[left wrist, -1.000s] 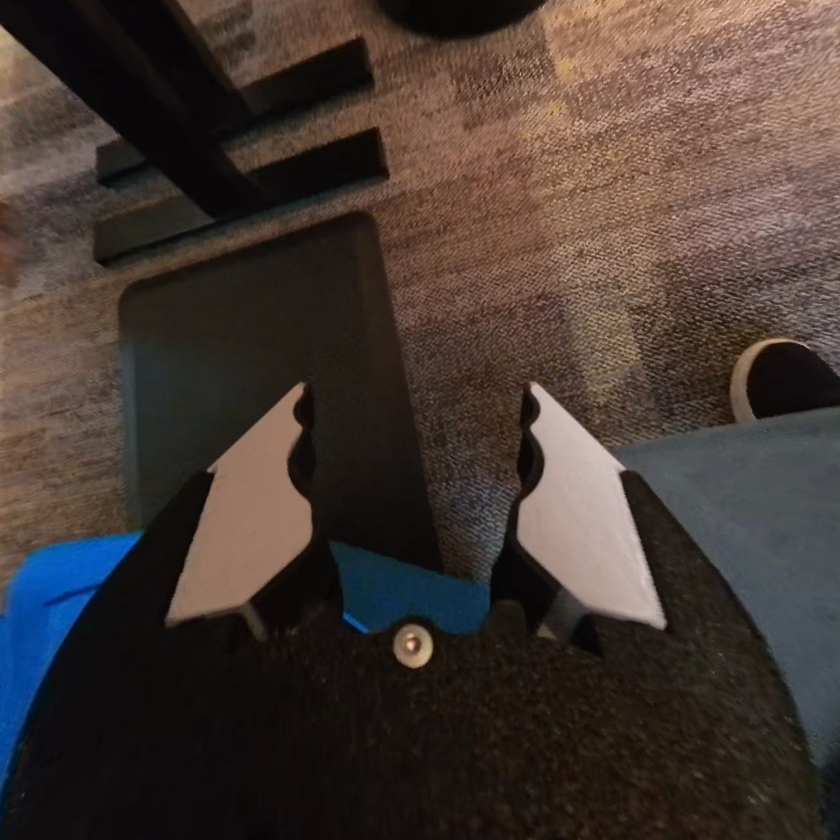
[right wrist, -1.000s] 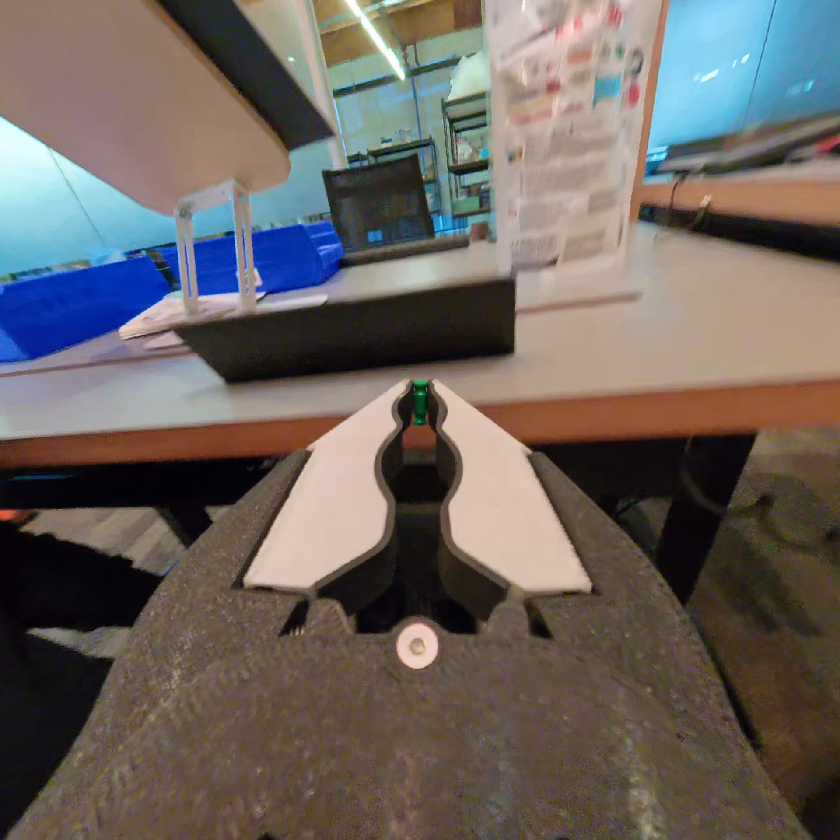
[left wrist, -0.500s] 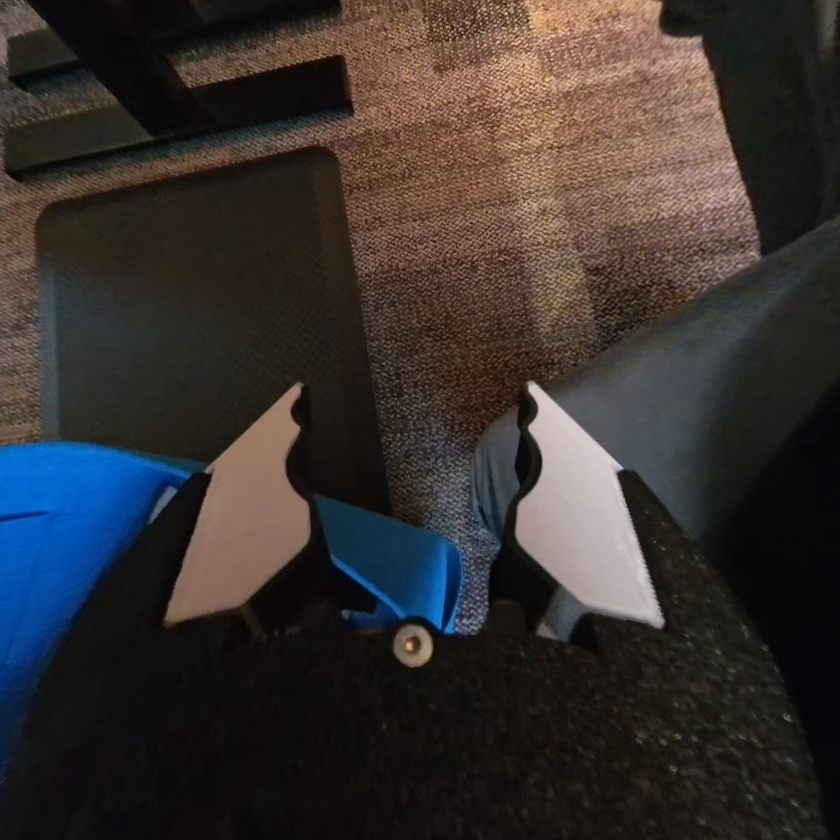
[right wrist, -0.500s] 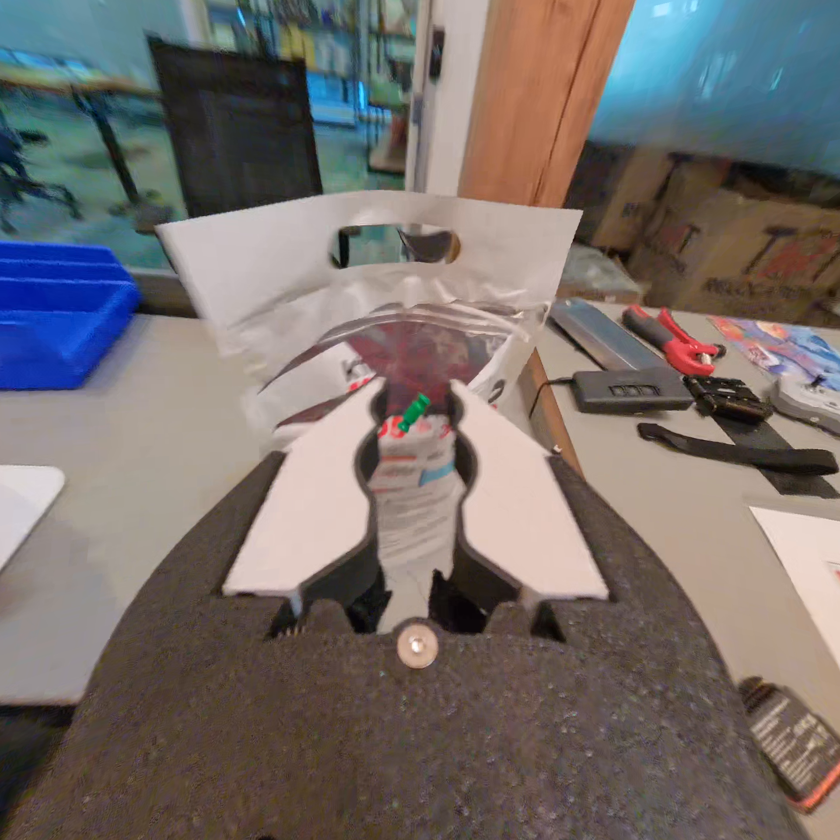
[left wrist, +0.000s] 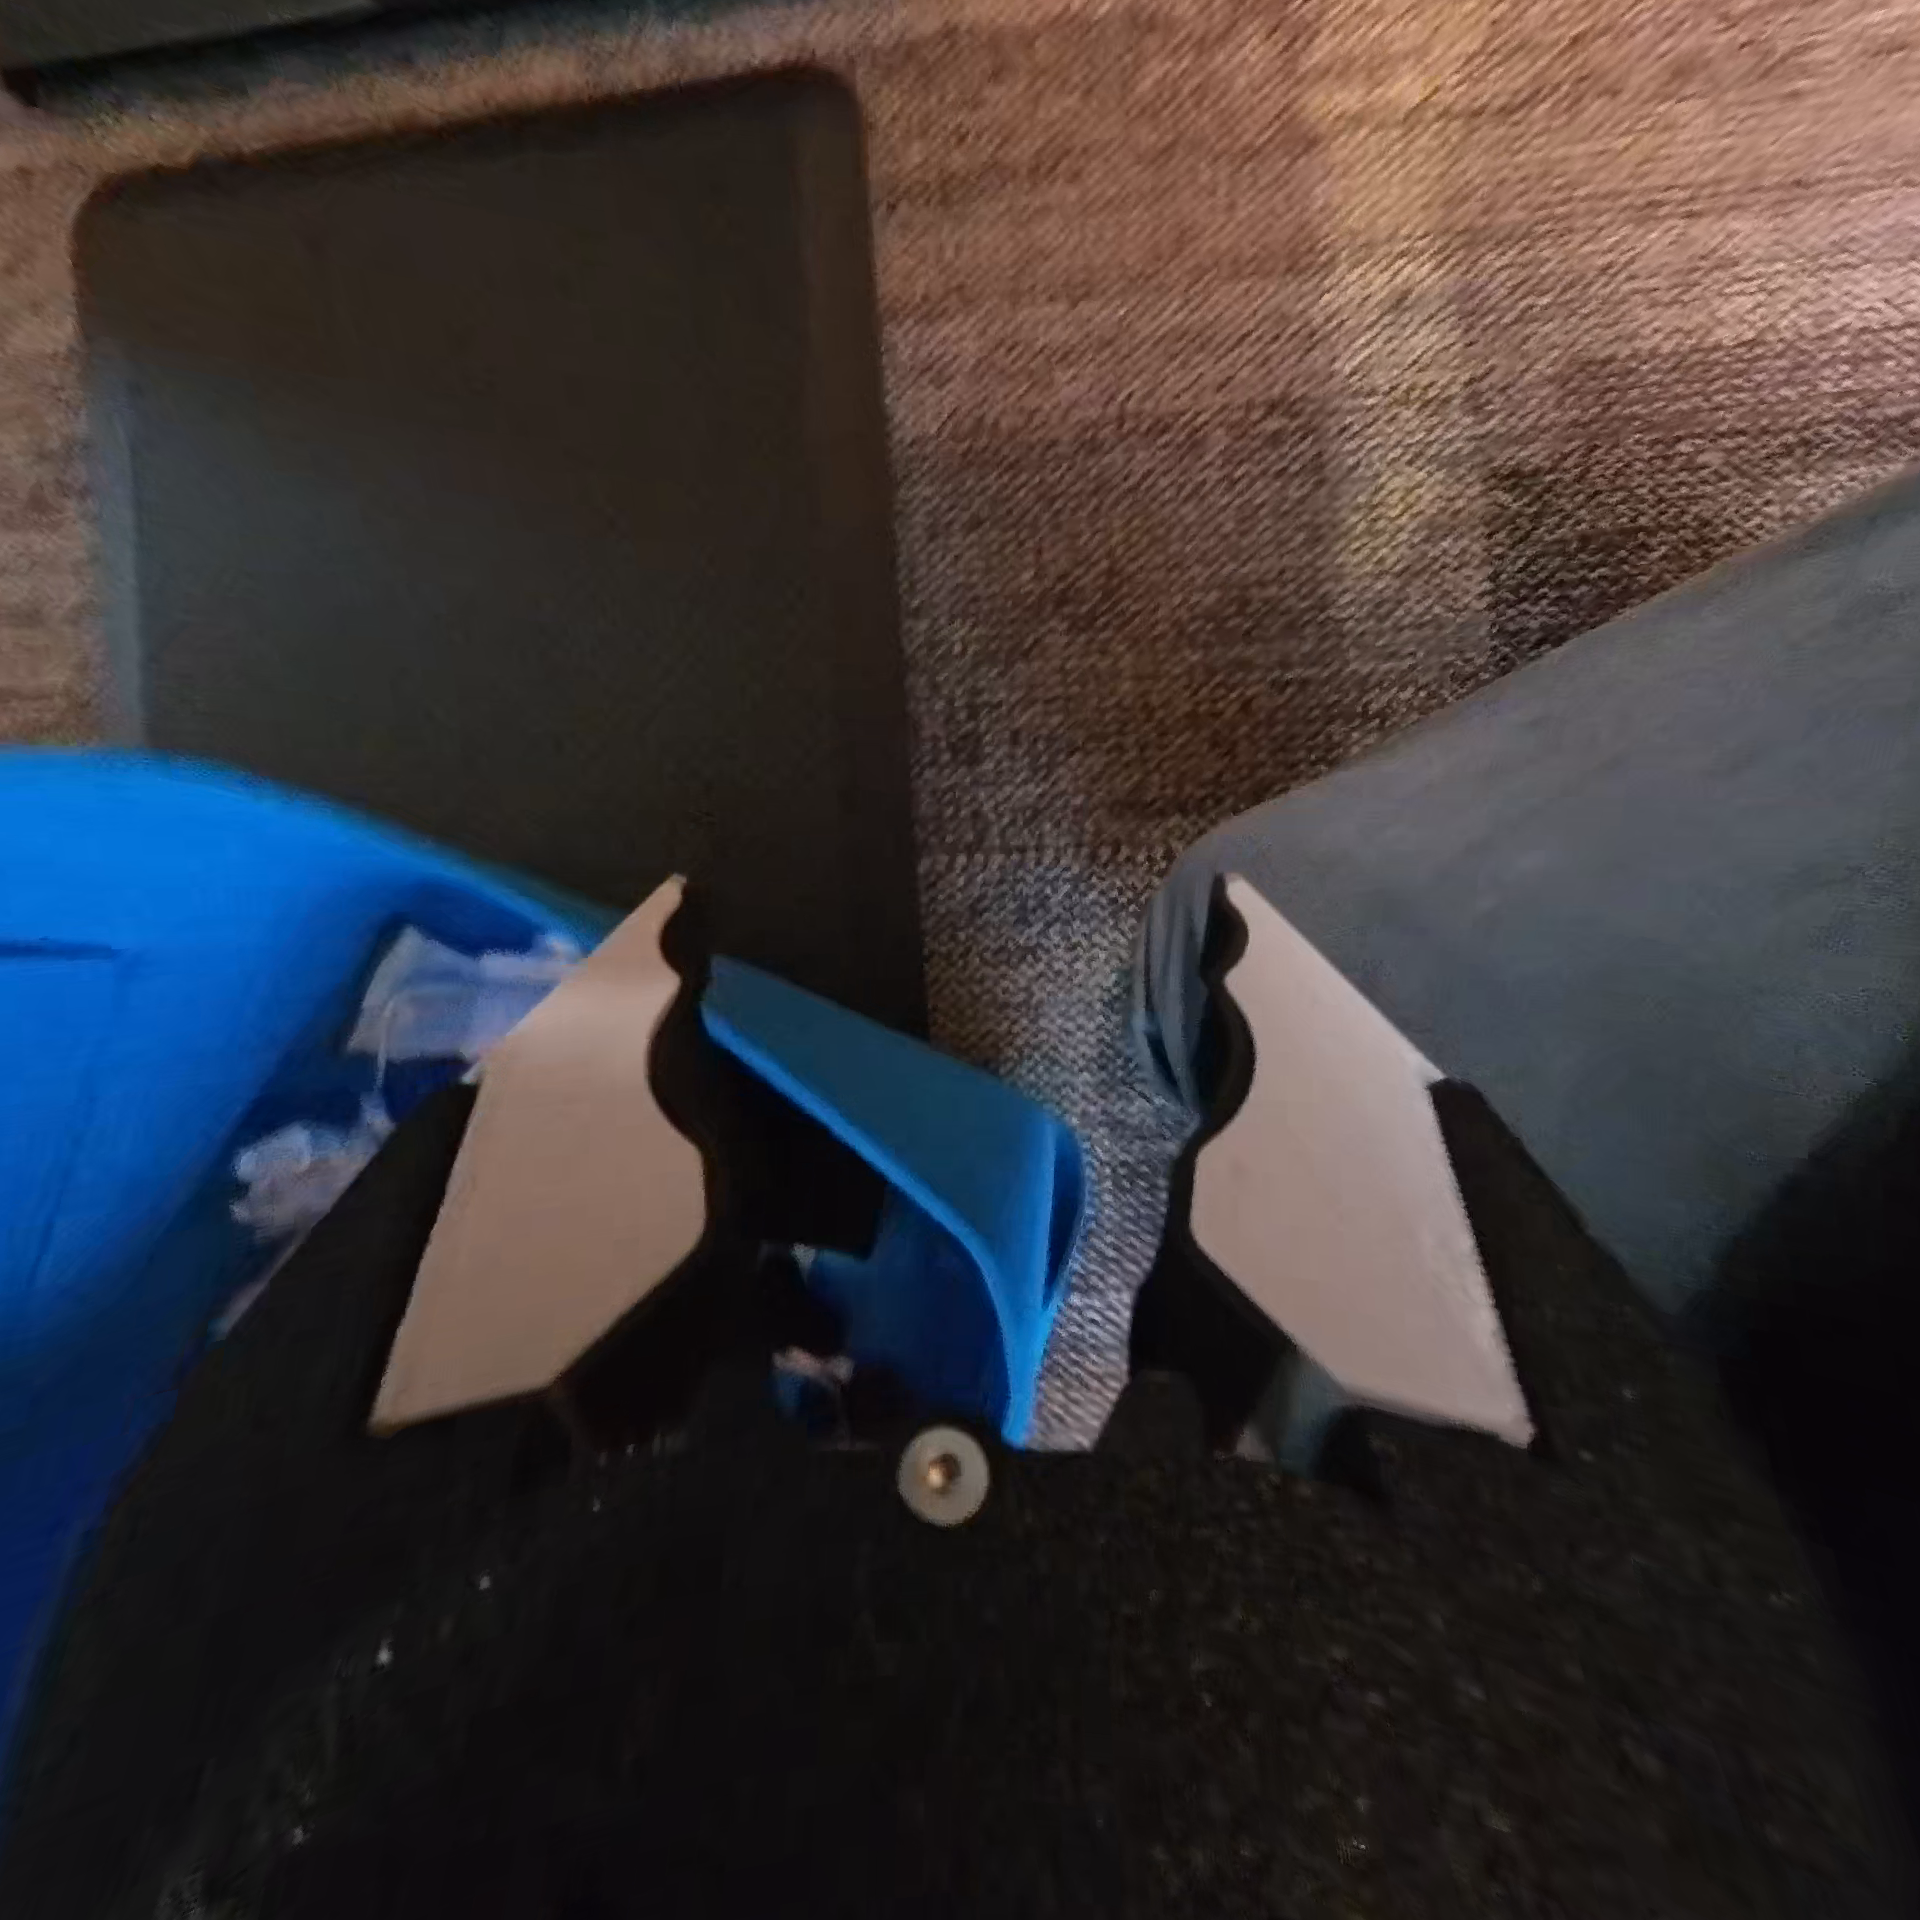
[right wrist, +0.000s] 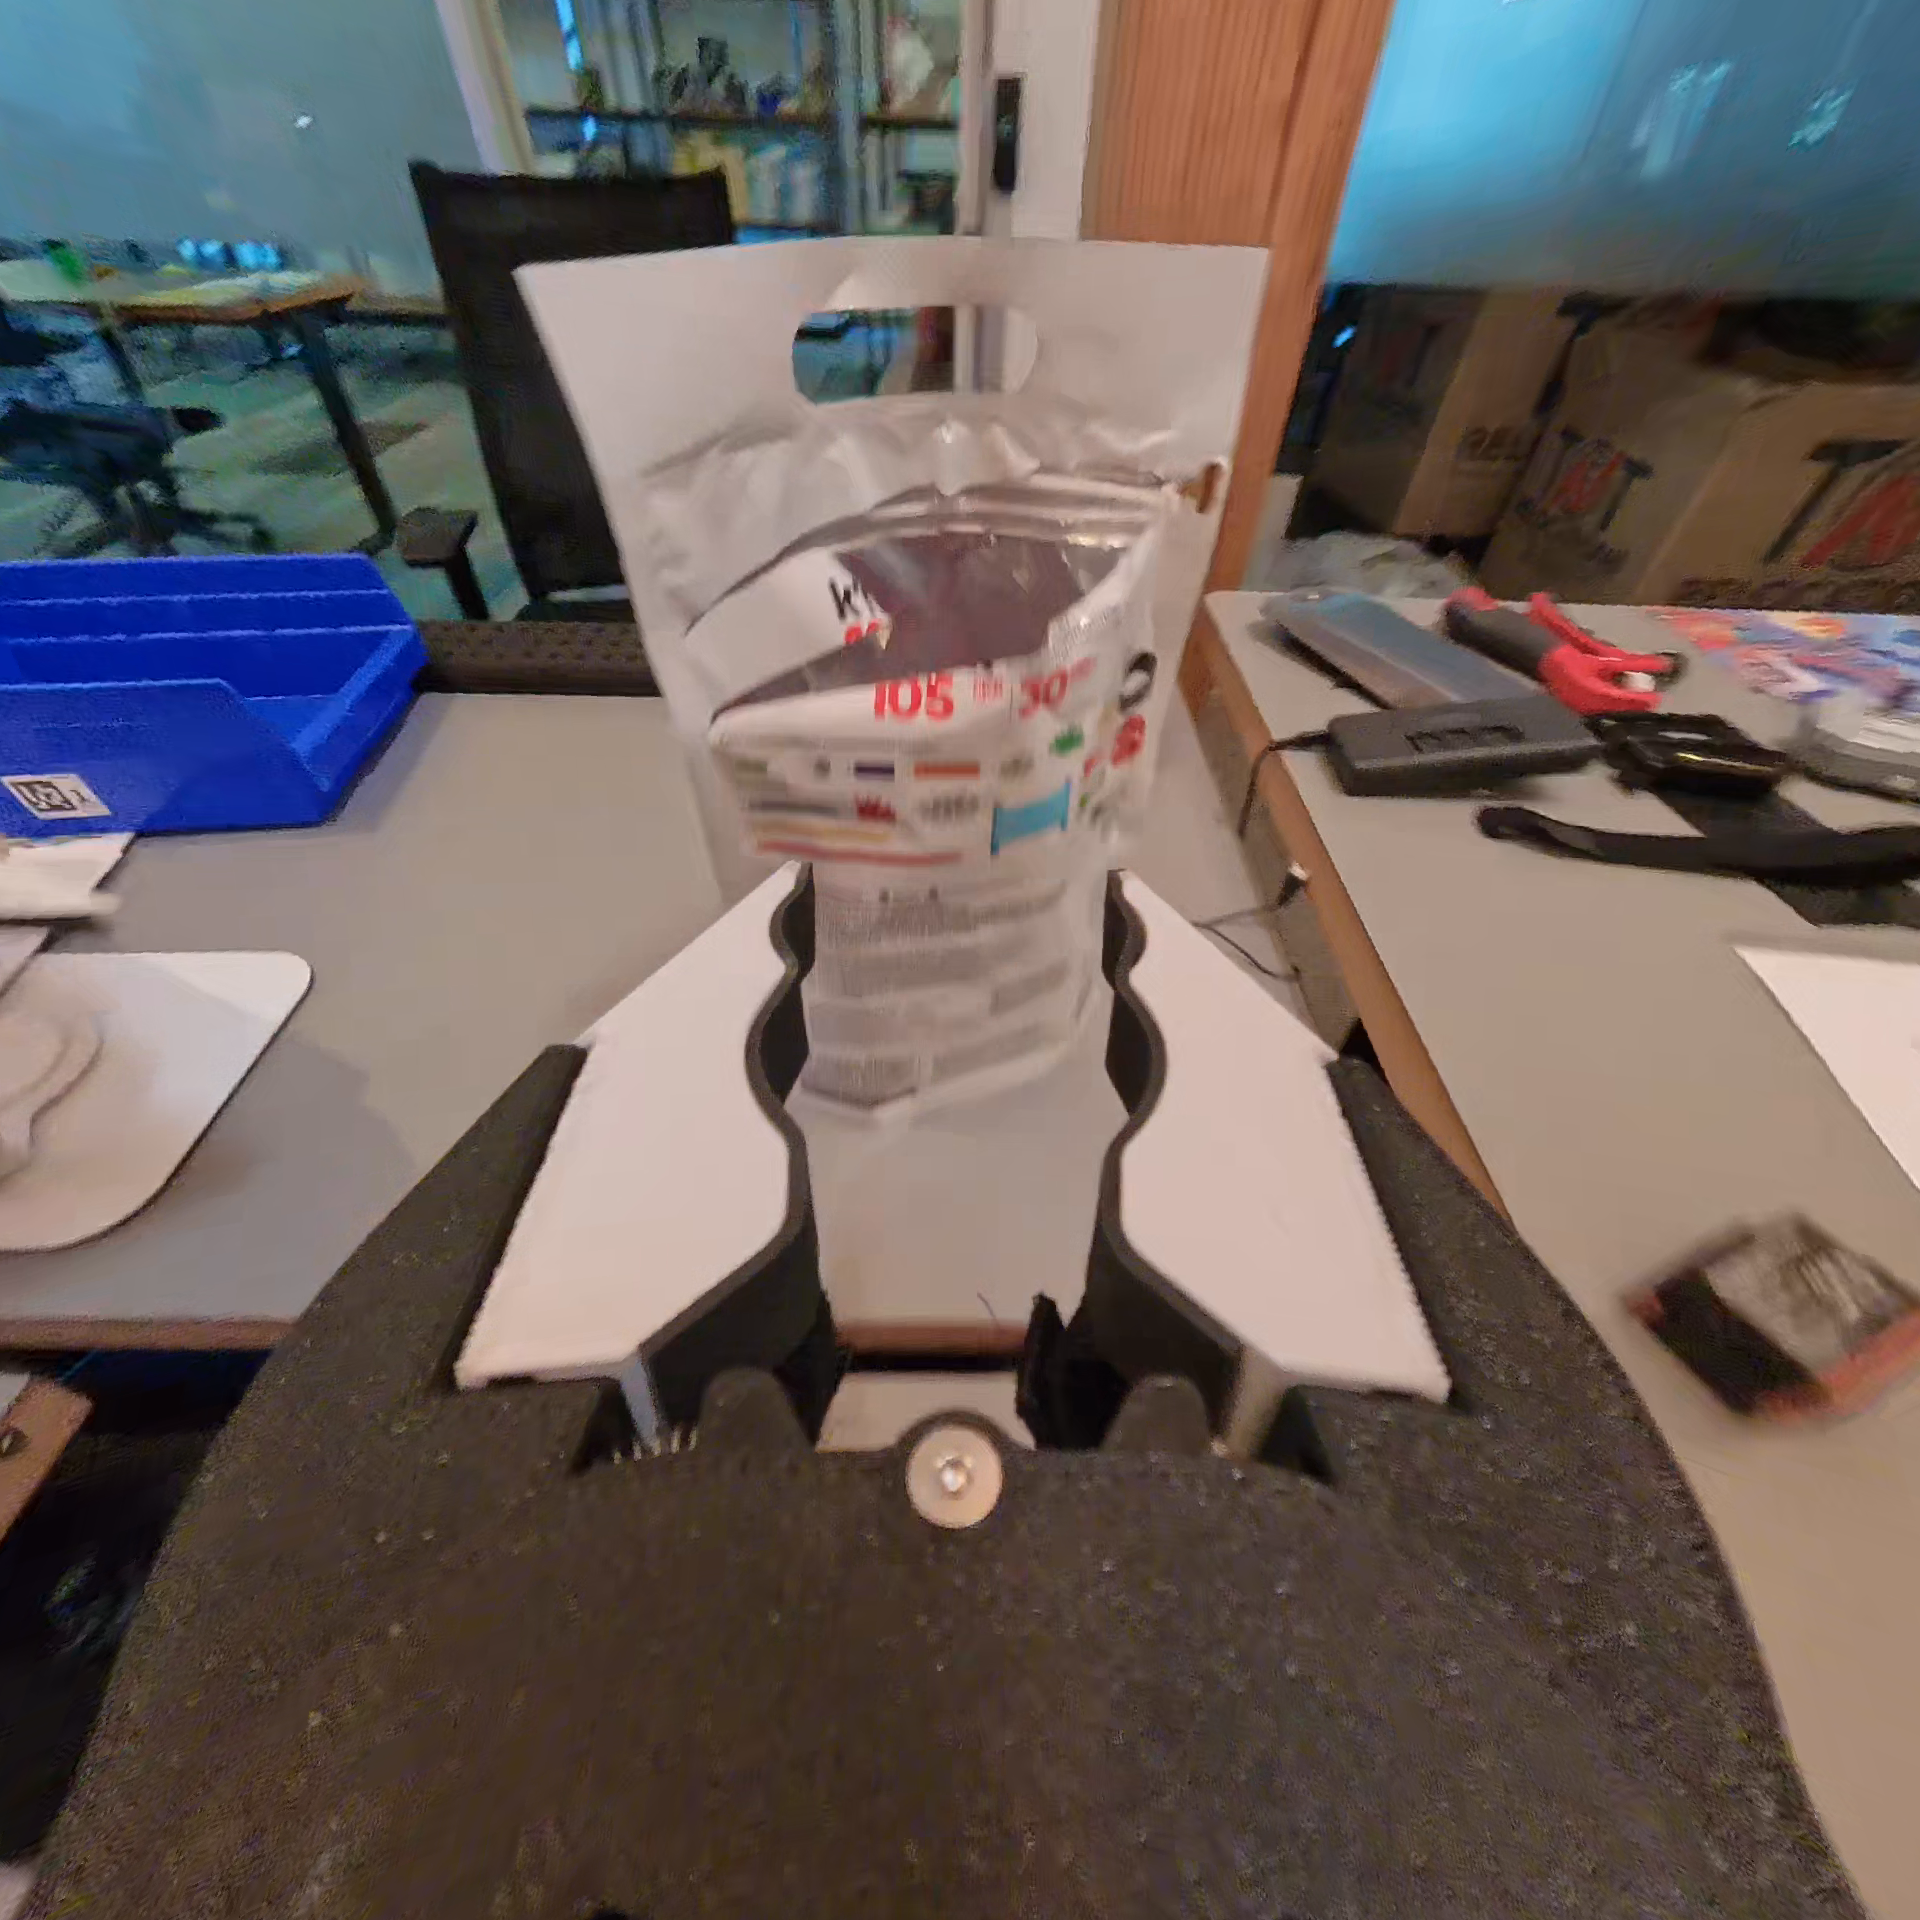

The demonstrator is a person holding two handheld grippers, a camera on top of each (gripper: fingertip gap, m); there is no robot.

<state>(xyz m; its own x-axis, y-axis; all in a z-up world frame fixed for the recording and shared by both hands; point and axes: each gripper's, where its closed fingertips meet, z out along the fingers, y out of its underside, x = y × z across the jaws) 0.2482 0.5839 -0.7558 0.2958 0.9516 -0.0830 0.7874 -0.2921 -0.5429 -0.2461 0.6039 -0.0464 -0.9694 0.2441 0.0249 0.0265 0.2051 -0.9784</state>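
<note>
My right gripper (right wrist: 958, 873) is open and empty, level with a grey table (right wrist: 499, 852). Just beyond its fingertips stands a white plastic pouch (right wrist: 904, 540) with a handle cut-out and an open mouth; the pouch's lower part shows between the fingers, apart from them. My left gripper (left wrist: 953, 883) is open and empty, pointing down at the floor. Its left finger (left wrist: 561, 1143) hangs over the rim of a blue bin (left wrist: 156, 987) that holds clear plastic bags (left wrist: 416, 997). No small green piece shows in either view.
Below the left gripper are a black floor mat (left wrist: 499, 468), brown carpet (left wrist: 1299, 416) and a person's grey trouser leg (left wrist: 1610, 831). On the tables are another blue bin (right wrist: 197, 696), a white pad (right wrist: 156, 1070), red-handled pliers (right wrist: 1558, 644), a black device (right wrist: 1455, 743), and a small black box (right wrist: 1777, 1314).
My right gripper rose above the table, came up to the pouch and opened; the small green piece held at its tips is gone from view. My left gripper shifted over the blue bin.
</note>
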